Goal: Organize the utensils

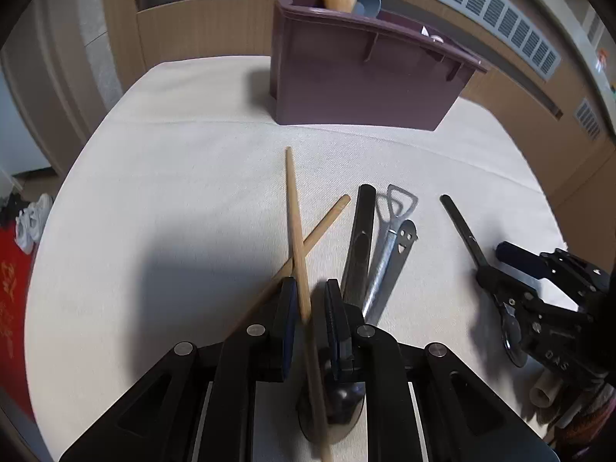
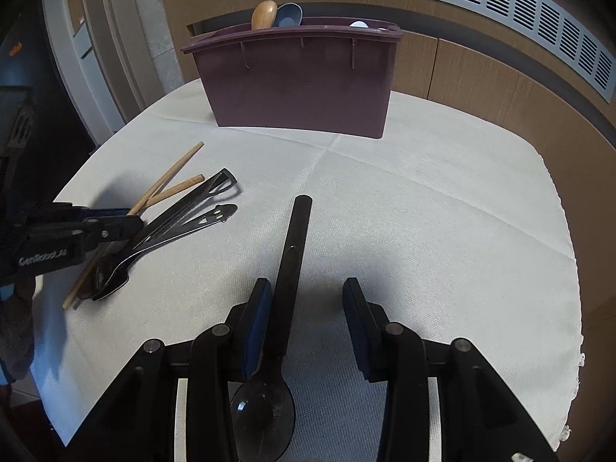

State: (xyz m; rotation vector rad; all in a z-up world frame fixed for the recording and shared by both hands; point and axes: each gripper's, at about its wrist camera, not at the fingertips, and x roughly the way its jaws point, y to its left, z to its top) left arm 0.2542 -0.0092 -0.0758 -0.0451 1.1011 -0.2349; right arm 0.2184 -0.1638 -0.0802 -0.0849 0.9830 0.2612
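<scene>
A white cloth-covered table [image 2: 442,208] filled both views, with a maroon utensil caddy [image 2: 300,81] upright at its far side, a wooden spoon [image 2: 264,13] and a blue spoon [image 2: 288,15] already standing in it. Nearer lay the loose utensils: two metal pieces with cut-out handles [image 2: 200,208], a pair of chopsticks, and a black spoon [image 2: 288,281] well apart from the rest.

The left gripper [image 1: 310,300] had its jaws nearly together around one chopstick [image 1: 294,223], which crossed over the other chopstick [image 1: 327,219]; whether the pads truly pinched it was hard to tell. The right gripper [image 2: 304,308] stood open astride the black spoon's handle, only its left pad against it.

To do this step well, the left probably needed a firm mid-shaft pinch before lifting, and the right should centre on the handle before closing.
</scene>
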